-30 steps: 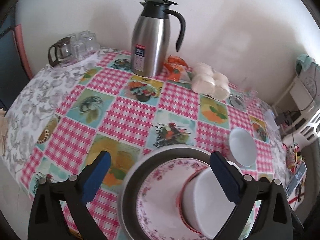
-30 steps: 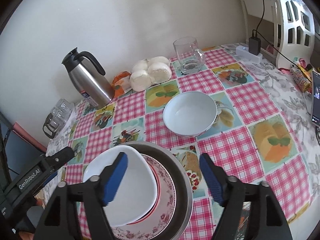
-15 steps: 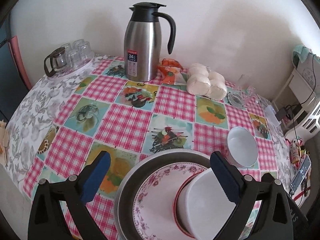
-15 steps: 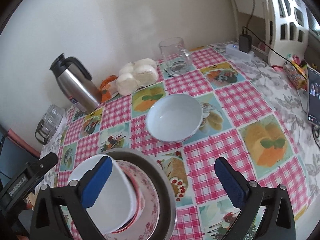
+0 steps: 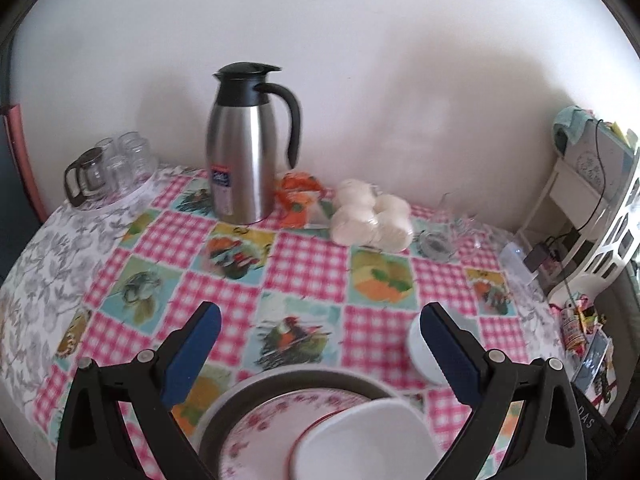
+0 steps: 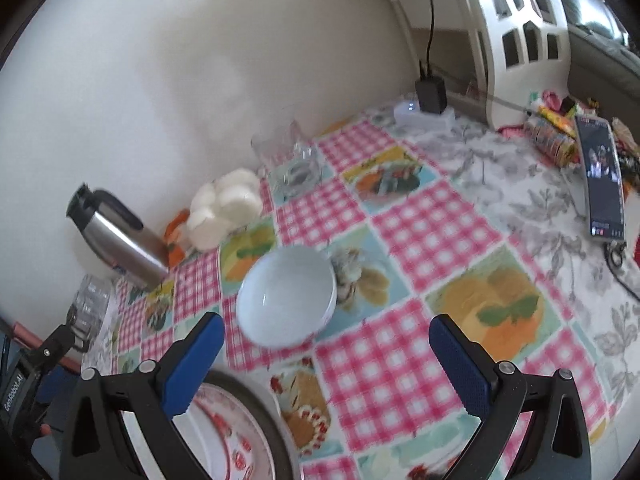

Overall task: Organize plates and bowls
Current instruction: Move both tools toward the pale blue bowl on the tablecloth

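A grey metal pan [image 5: 236, 404] holds a floral plate [image 5: 272, 428] with a white bowl [image 5: 372, 440] on top, low in the left wrist view. My left gripper [image 5: 320, 356] hangs open above the stack's far edge, touching nothing. A second white bowl [image 6: 286, 304] stands alone on the checked tablecloth [image 6: 400, 364]; it shows partly behind the left gripper's right finger as the loose bowl [image 5: 418, 350]. My right gripper [image 6: 326, 360] is wide open just short of that bowl, nothing between its pads. The stack's pan rim [image 6: 264, 416] lies at its lower left.
A steel thermos [image 5: 244, 152], a tray of glass cups [image 5: 108, 168], an orange packet [image 5: 298, 200] and wrapped buns [image 5: 368, 216] line the wall. A glass mug [image 6: 288, 160], a phone [image 6: 604, 180], a charger [image 6: 430, 94] and a white shelf [image 6: 520, 20] are to the right.
The right gripper's jaws spread wider and it swung right off the stacked bowl, toward the loose bowl. The left gripper drew back, so the stack sank lower in its view.
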